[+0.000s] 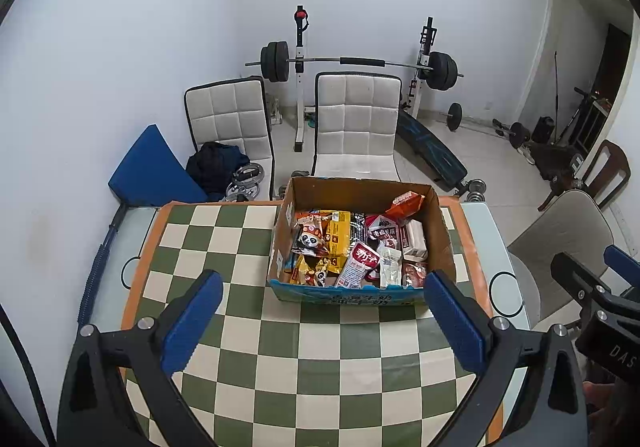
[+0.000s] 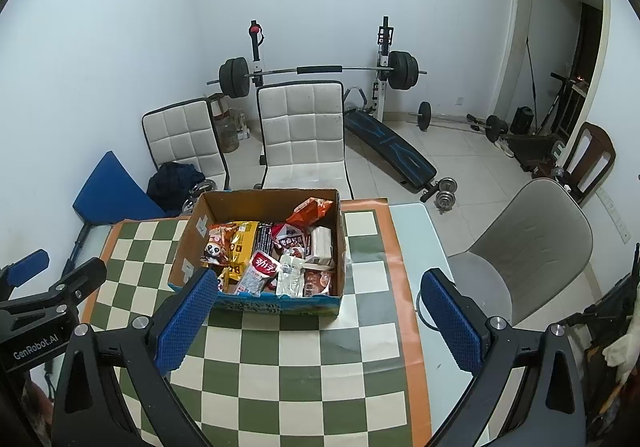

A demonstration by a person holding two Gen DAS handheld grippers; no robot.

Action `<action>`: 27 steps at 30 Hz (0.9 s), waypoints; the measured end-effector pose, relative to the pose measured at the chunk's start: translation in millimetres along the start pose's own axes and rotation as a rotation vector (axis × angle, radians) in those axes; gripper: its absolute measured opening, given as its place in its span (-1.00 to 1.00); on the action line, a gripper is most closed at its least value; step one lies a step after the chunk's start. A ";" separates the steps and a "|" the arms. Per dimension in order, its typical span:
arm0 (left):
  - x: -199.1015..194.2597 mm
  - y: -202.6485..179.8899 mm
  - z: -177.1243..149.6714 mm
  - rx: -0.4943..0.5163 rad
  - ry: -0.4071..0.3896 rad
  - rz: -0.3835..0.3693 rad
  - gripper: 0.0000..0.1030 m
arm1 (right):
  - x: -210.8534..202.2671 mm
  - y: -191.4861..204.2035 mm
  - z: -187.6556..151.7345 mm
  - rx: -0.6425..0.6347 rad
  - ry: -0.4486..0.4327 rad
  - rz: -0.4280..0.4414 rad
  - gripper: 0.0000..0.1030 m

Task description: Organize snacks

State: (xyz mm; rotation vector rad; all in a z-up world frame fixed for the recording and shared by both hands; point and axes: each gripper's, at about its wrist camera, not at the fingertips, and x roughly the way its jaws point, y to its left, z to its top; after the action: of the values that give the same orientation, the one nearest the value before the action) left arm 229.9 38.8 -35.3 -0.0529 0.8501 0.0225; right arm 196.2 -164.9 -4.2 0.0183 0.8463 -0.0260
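A cardboard box [image 1: 362, 189] [image 2: 272, 198] full of mixed snack packets stands on the far part of a green and cream checkered tablecloth [image 1: 312, 367] [image 2: 300, 359]. Among the snacks are a red and white pouch [image 1: 358, 265] [image 2: 258, 273], a panda packet [image 1: 310, 239] [image 2: 214, 249], a yellow packet [image 1: 338, 233] [image 2: 242, 237] and an orange bag [image 1: 408, 203] [image 2: 310, 209]. My left gripper [image 1: 324, 311] is open and empty, just short of the box front. My right gripper [image 2: 316, 307] is open and empty, in front of the box and to its right.
Two white quilted chairs [image 1: 356, 119] [image 2: 300, 127] stand behind the table, one with dark clothes [image 1: 216, 167] on it. A barbell rack [image 1: 360, 63] and bench [image 1: 432, 151] stand further back. A grey chair [image 2: 532, 239] is at the table's right.
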 end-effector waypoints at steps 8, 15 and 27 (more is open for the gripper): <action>-0.5 -0.4 -0.9 0.000 -0.003 0.002 1.00 | -0.8 -0.1 -1.9 0.003 -0.002 0.002 1.00; -2.3 -0.4 -1.5 0.003 -0.004 0.004 1.00 | -1.3 -0.9 -3.2 0.005 -0.001 0.005 1.00; -3.1 -0.5 -0.1 0.004 -0.006 0.001 1.00 | -2.2 -1.6 -3.5 0.005 -0.002 0.002 1.00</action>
State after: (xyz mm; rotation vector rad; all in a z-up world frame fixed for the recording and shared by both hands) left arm 227.8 38.3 -33.1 -0.0488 0.8443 0.0218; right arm 192.0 -166.3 -4.9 0.0239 0.8447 -0.0261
